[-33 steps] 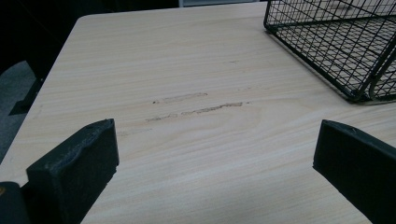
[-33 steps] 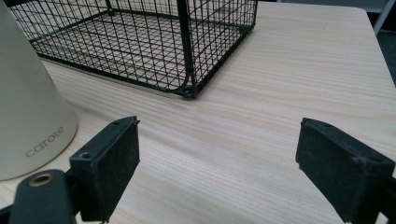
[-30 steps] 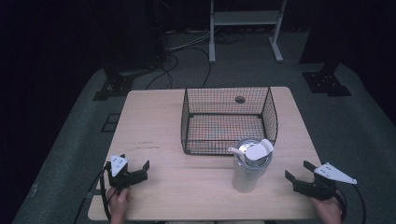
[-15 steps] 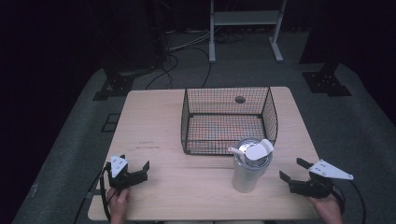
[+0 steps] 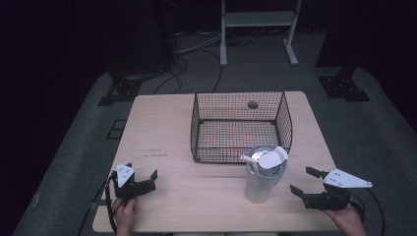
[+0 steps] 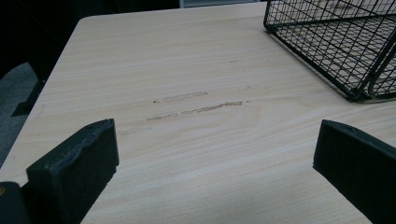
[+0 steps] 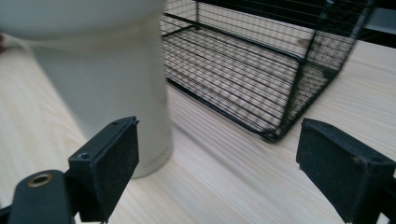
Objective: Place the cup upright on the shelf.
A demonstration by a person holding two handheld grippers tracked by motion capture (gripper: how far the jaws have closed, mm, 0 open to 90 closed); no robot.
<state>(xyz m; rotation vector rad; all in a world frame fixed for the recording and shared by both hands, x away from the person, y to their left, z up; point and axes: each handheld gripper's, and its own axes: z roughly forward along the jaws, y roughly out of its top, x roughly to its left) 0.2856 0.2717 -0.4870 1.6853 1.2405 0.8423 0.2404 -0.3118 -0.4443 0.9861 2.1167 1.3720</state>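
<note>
A white tumbler (image 5: 264, 174) with a flip lid stands upright on the wooden table (image 5: 167, 128), just in front of a black wire basket (image 5: 241, 125). My right gripper (image 5: 304, 181) is open near the table's front right corner, a short way right of the tumbler and pointing toward it. In the right gripper view the tumbler (image 7: 102, 70) looms at left, beyond the left jaw, with the basket (image 7: 261, 70) behind. My left gripper (image 5: 147, 180) is open at the front left, over bare wood. In the left gripper view the basket's corner (image 6: 345, 51) is at the upper right.
The basket looks empty and takes up the table's back middle. A round hole (image 5: 253, 104) in the tabletop lies behind it. Faint scuff marks (image 6: 196, 107) cross the wood ahead of the left gripper. Dark floor, cables and a stand's legs (image 5: 255, 29) lie beyond the table.
My right gripper has shifted left, closer to the tumbler. The left gripper, tumbler and basket have stayed where they were.
</note>
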